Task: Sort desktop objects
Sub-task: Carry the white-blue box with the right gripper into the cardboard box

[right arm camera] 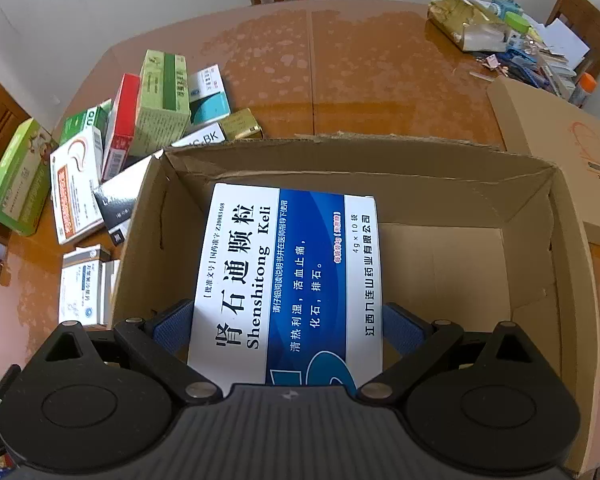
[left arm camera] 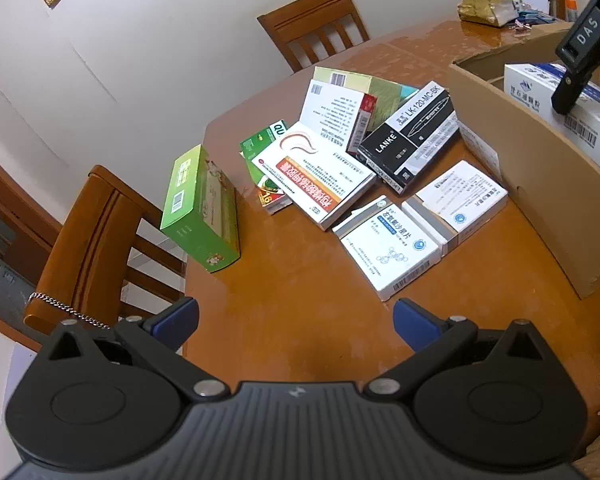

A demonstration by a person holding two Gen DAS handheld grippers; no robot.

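Right gripper [right arm camera: 286, 326]: we see its blue fingers [right arm camera: 172, 326] pressed against both sides of the blue-and-white medicine box [right arm camera: 284, 280], holding it over the open cardboard box [right arm camera: 572, 280].
Blue-and-white medicine box: tilted, its far end down inside the cardboard box; whether it touches the floor we cannot tell.
Left gripper [left arm camera: 296, 320]: fingers spread wide and holding nothing, above bare tabletop [left arm camera: 292, 280].
Pile of boxes [left arm camera: 320, 160]: we find it on the tabletop left of the cardboard box, with a black pen box [left arm camera: 410, 136] leaning on others and two white boxes [left arm camera: 420, 228] lying flat nearer us.
Green box [left arm camera: 202, 210]: standing on edge at the tabletop's left rim, apart from the pile.
Clutter [right arm camera: 508, 40]: far right corner of the tabletop.
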